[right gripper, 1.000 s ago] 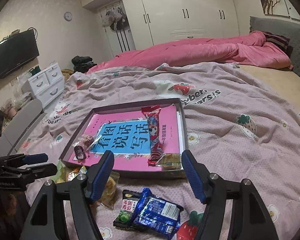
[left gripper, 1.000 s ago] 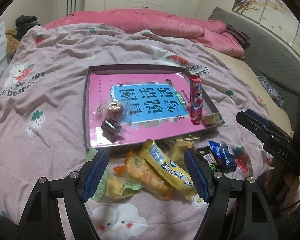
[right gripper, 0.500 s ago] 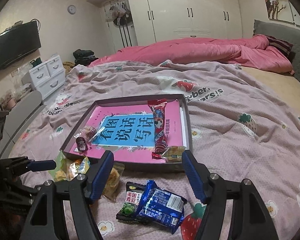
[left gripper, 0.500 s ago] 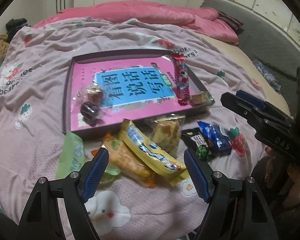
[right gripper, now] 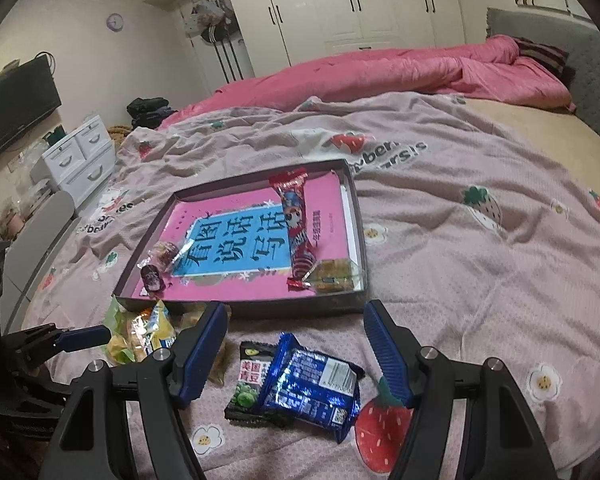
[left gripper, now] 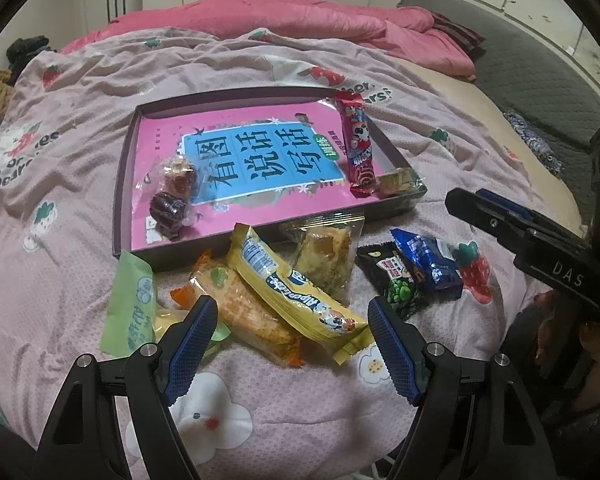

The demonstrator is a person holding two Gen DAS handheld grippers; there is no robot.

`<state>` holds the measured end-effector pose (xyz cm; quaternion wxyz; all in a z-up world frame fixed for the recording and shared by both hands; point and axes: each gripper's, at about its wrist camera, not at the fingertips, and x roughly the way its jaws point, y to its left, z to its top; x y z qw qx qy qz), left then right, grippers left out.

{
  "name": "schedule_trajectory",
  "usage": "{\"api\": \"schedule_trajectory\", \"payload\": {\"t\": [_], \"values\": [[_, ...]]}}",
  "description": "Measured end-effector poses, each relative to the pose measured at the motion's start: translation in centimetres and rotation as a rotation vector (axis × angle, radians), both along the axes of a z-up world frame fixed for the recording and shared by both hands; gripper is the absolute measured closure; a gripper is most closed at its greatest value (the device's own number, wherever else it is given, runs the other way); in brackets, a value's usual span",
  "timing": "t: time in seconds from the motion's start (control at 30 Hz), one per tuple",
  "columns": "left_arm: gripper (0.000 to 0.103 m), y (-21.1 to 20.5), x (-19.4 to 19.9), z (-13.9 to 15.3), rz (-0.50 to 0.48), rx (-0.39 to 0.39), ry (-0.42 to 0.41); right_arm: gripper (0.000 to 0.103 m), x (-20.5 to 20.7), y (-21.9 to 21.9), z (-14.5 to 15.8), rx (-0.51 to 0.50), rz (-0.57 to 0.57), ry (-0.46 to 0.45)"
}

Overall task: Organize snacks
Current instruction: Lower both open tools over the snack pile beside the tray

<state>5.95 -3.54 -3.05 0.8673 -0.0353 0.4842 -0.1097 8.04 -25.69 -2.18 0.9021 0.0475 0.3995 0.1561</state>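
A shallow dark tray (left gripper: 122,184) lies on the bed with a pink book in it. On the book lie a red snack bar (left gripper: 358,148), two wrapped candies (left gripper: 172,196) and a small cake (left gripper: 396,182). In front of the tray lie a green packet (left gripper: 132,304), an orange packet (left gripper: 244,312), a yellow packet (left gripper: 296,292) and a clear pastry bag (left gripper: 328,256). My left gripper (left gripper: 292,340) hangs open just above the yellow and orange packets. My right gripper (right gripper: 294,344) stands open over a blue packet (right gripper: 312,388) and a black pea packet (right gripper: 250,380).
The bed is covered by a pale pink strawberry-print sheet (right gripper: 480,264) with a bunched pink duvet (right gripper: 400,72) behind it. White drawers (right gripper: 80,160) and a wall TV (right gripper: 16,112) stand to the left. A hand (left gripper: 596,344) holds the right gripper's handle.
My left gripper has come lower and closer to the pile of packets, which now lies between its fingers. The right gripper has barely shifted. Both stay open.
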Motion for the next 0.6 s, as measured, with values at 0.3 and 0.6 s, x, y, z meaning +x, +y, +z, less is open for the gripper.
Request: {"api": "schedule_trajectory", "payload": {"t": [0.3, 0.6], "values": [[0.024, -0.9, 0.2, -1.0, -0.009, 0.008, 0.028, 0.033, -0.2, 0.1, -1.0, -0.031, -0.007, 0.055], [0.024, -2.2, 1.2, -2.0, 0.006, 0.055, 0.038, 0.033, 0.2, 0.2, -2.5, -0.043, -0.009, 0.124]]}}
